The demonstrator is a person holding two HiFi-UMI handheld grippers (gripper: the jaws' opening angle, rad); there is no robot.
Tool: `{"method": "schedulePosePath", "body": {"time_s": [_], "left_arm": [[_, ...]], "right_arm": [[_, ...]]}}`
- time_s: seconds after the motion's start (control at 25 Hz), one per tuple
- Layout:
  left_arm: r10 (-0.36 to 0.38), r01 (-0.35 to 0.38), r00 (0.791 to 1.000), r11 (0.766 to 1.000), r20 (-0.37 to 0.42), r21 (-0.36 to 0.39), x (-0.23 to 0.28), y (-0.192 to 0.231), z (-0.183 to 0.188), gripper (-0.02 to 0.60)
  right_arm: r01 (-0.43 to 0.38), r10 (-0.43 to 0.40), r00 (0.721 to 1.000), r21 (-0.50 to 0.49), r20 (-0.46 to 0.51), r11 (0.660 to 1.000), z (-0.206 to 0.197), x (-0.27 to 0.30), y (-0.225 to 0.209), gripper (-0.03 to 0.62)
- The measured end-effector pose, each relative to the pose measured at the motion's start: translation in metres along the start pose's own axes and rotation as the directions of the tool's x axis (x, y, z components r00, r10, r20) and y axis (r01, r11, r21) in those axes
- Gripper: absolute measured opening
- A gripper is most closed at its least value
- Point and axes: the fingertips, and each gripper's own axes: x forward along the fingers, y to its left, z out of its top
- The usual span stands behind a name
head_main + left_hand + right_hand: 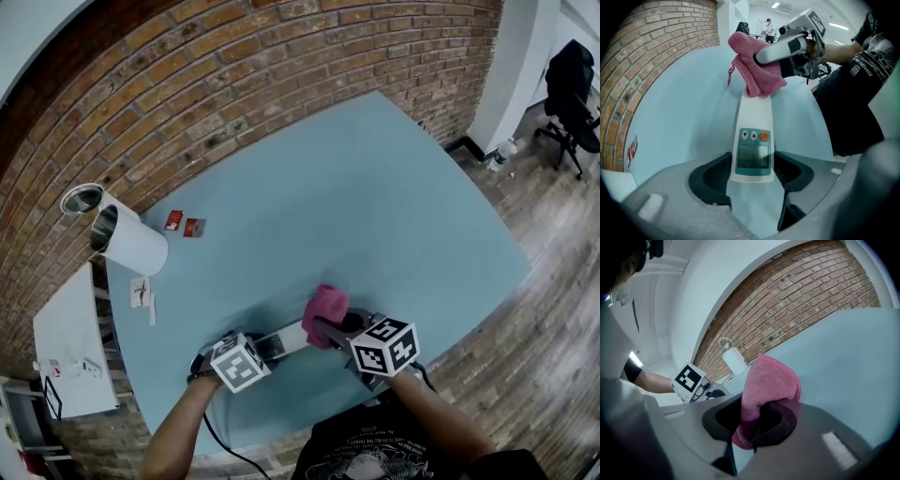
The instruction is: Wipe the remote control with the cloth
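Observation:
A white remote control (753, 140) with a small screen, two arrow buttons and an orange button lies lengthwise between the jaws of my left gripper (752, 180), which is shut on its near end. In the head view the remote (281, 342) lies just above the light blue table, near its front edge. My right gripper (752, 425) is shut on a pink cloth (766, 385). The cloth (754, 65) rests on the remote's far end, and from above the bunched cloth (325, 305) sits between the two grippers.
A white cylinder (127, 236) with a metal rim lies on the table (375, 216) at the left by the brick wall. Small red cards (184, 224) and white papers (141, 292) lie near it. A white shelf (70, 347) stands left of the table. An office chair (572, 94) stands far right.

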Motion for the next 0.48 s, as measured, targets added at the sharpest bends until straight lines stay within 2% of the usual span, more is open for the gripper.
{"method": "schedulePosePath", "body": {"time_s": [0.24, 0.48], "left_arm": [[0.007, -0.007, 1.000, 1.000, -0.009, -0.006, 0.001, 0.000, 0.001, 0.295], [0.002, -0.002, 0.999, 1.000, -0.038, -0.005, 0.002, 0.001, -0.001, 0.295]], "right_arm": [[0.066, -0.067, 0.995, 0.019, 0.078, 0.998, 0.026, -0.007, -0.029, 0.063], [0.147, -0.140, 0.988, -0.107, 0.072, 0.983, 0.037, 0.012, -0.044, 0.063]]}}
